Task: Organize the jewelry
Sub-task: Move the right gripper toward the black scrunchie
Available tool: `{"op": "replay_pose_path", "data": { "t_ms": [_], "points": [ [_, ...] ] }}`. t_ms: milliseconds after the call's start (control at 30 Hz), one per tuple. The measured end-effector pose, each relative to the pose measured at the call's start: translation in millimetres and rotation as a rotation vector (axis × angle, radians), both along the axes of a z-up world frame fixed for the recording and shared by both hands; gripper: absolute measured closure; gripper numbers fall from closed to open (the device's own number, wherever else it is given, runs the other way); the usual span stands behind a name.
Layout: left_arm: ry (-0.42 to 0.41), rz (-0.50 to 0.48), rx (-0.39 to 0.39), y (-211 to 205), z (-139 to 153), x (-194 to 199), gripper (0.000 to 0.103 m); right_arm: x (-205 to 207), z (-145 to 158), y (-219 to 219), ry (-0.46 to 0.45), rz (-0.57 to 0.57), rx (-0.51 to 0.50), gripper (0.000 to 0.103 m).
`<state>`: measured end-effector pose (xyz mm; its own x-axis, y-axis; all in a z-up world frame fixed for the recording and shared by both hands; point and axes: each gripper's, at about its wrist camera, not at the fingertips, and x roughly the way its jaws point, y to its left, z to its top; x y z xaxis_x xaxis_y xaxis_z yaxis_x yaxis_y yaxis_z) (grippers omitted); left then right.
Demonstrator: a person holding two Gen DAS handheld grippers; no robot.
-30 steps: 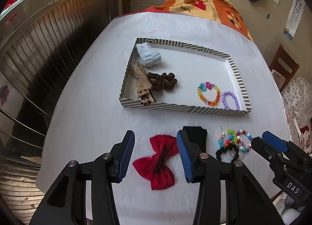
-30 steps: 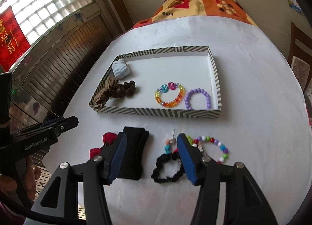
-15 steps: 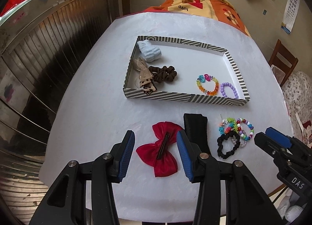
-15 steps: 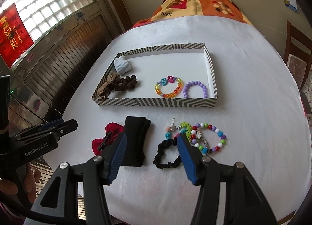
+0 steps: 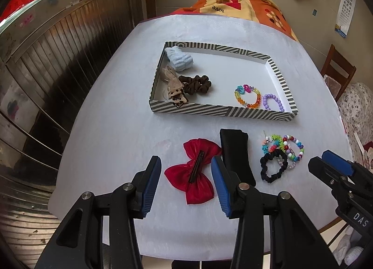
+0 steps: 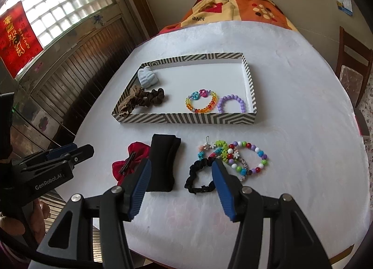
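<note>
A striped tray on the white table holds a pale blue scrunchie, a tan bow, a brown scrunchie, a rainbow bracelet and a purple bead bracelet. In front of it lie a red bow clip, a black headband, a black scrunchie and several bead bracelets. My left gripper is open above the red bow. My right gripper is open above the headband and black scrunchie.
The table has a near edge just below both grippers. A wooden-slat wall stands left. An orange patterned blanket lies at the far end. A wooden chair stands at the right.
Both grippers have pulled back and up from the table, so the items and tray look farther off. Both stay open. Nothing on the table has moved.
</note>
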<state>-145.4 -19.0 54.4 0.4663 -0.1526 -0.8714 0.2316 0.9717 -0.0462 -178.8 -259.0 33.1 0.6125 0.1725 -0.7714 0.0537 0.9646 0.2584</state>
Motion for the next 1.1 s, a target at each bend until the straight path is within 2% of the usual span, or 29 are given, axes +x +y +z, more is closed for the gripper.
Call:
{"op": "replay_pose_path", "data": {
  "t_ms": [900, 1100],
  "points": [
    [0.003, -0.015, 0.008, -10.9, -2.7, -7.7, 0.067, -9.4, -7.1, -9.8, 0.018, -0.017, 0.005, 0.043],
    [0.032, -0.021, -0.002, -14.1, -8.9, -7.5, 0.067, -10.2, -12.7, -15.6, 0.03, -0.021, 0.009, 0.043]
  ]
}}
